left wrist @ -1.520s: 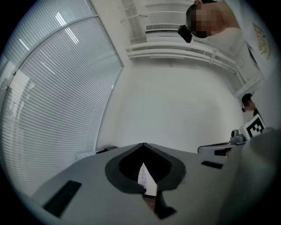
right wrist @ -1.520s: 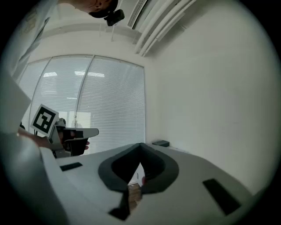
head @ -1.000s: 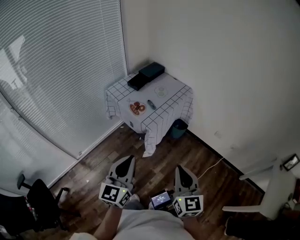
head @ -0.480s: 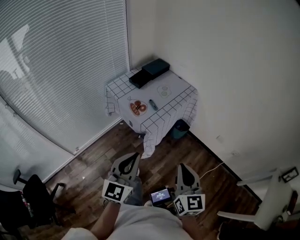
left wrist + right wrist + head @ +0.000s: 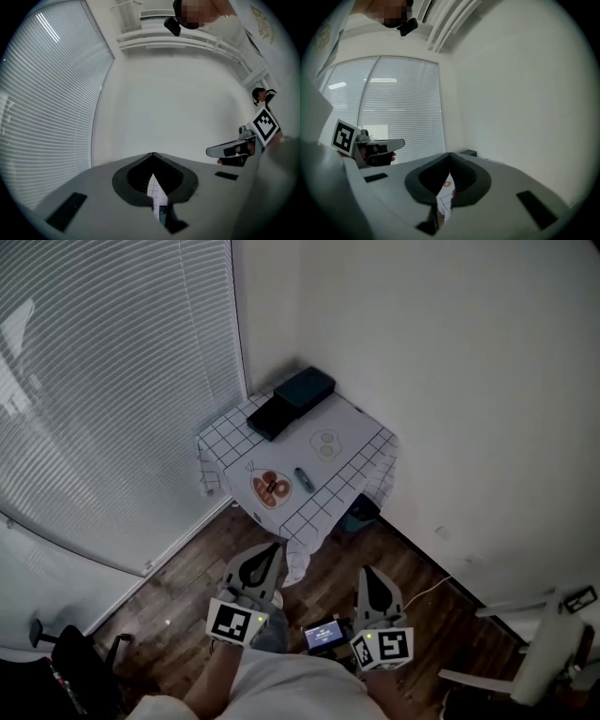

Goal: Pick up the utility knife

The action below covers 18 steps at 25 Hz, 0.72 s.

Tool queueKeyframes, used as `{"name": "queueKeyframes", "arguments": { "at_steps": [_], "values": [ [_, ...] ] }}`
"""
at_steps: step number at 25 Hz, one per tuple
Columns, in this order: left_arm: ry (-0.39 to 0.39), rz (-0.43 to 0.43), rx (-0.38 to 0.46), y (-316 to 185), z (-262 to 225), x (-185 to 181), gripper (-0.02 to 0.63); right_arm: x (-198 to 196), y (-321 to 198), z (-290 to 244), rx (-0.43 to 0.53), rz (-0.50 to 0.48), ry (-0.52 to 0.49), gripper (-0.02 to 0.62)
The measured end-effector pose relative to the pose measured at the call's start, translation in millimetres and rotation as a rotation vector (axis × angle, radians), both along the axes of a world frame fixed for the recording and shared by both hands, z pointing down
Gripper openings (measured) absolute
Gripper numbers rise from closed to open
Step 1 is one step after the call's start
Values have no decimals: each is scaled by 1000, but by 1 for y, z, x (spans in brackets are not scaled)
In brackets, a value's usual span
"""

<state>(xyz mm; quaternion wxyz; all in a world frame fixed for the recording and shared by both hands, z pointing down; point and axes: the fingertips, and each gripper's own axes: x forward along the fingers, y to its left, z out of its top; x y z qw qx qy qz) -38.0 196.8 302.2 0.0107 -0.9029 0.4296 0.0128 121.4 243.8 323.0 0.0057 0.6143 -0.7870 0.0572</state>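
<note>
Though well apart from left gripper (image 5: 265, 554) and right gripper (image 5: 367, 576), can make out utility knife (image 5: 304, 479) lying flat on checked tablecloth (image 5: 361, 454) of the corner table, untouched. Sits just right of a plate (image 5: 270, 487) holding something orange-brown, near the cloth's front edge. Further back on the cloth: a pale plate (image 5: 325, 443), then two dark boxes (image 5: 291, 401) by the window blinds (image 5: 112, 381). Nearer the camera, over wood floor (image 5: 187, 606), seeing both grippers side by side, pointing toward the table. Reading left jaws as closed tip to tip, nothing held. Same for right: fully closed, empty.
</note>
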Motion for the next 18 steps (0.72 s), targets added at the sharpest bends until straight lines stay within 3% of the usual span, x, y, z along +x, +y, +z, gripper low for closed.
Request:
{"name": "queueKeyframes", "arguments": {
  "at_steps": [10, 13, 18],
  "values": [
    [8, 16, -16, -129, 2, -37, 6, -39, -121, -17, 43, -45, -69, 6],
    [3, 27, -22, -156, 4, -41, 6, -37, -148, -17, 33, -2, -43, 6],
    [4, 50, -40, -188, 8, -33, 6, -42, -174, -28, 70, -64, -70, 6]
  ]
}}
